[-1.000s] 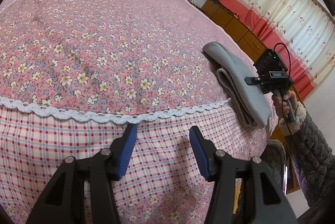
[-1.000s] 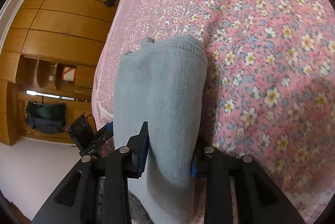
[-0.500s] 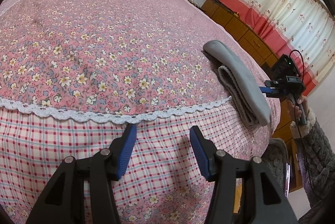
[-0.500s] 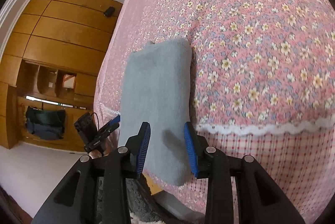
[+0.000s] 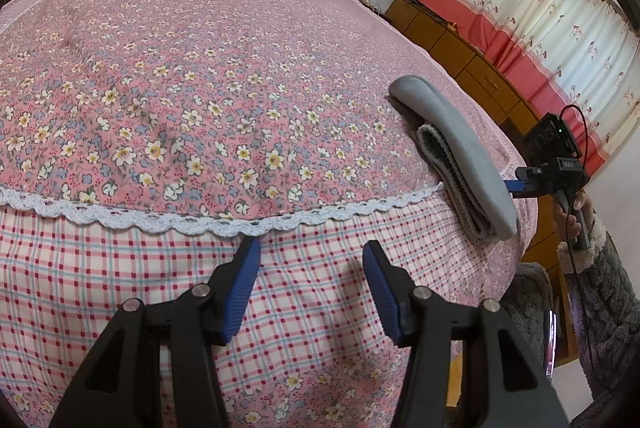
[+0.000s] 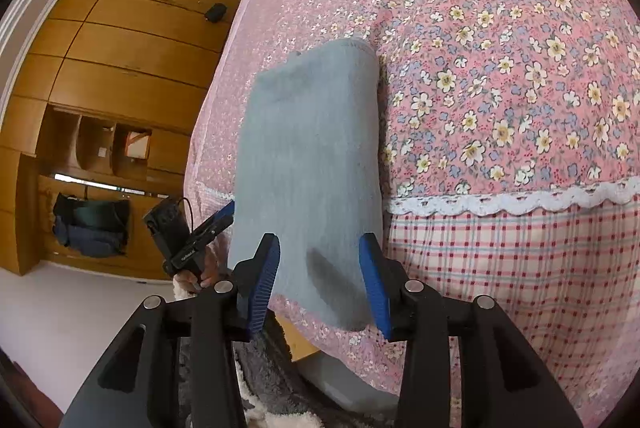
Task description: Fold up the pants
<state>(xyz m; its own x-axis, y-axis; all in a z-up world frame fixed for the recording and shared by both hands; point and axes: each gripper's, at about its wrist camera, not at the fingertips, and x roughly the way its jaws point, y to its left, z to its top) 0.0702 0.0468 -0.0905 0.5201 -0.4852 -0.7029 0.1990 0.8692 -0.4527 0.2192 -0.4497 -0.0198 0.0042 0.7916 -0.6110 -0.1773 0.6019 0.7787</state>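
The grey pants point(image 6: 308, 163) lie folded in a thick stack at the corner of the bed, hanging slightly over the edge. In the left wrist view the pants point(image 5: 456, 151) sit at the right, with folded layers showing on the side. My right gripper point(image 6: 318, 268) is open, just back from the near end of the pants, touching nothing. My left gripper point(image 5: 312, 276) is open and empty above the checked border of the bedspread, well left of the pants. The right gripper also shows in the left wrist view point(image 5: 516, 185), beside the stack.
The bed carries a pink floral bedspread point(image 5: 200, 87) with a white lace strip point(image 5: 200, 224) and checked border. A wooden wardrobe point(image 6: 100, 67) stands beyond the bed. Curtains point(image 5: 540, 27) and a low cabinet point(image 5: 480, 79) stand at the far side.
My right gripper let go of the pants, opened and drew back from them; the stack now rests on the bed. The left gripper stayed nearly still.
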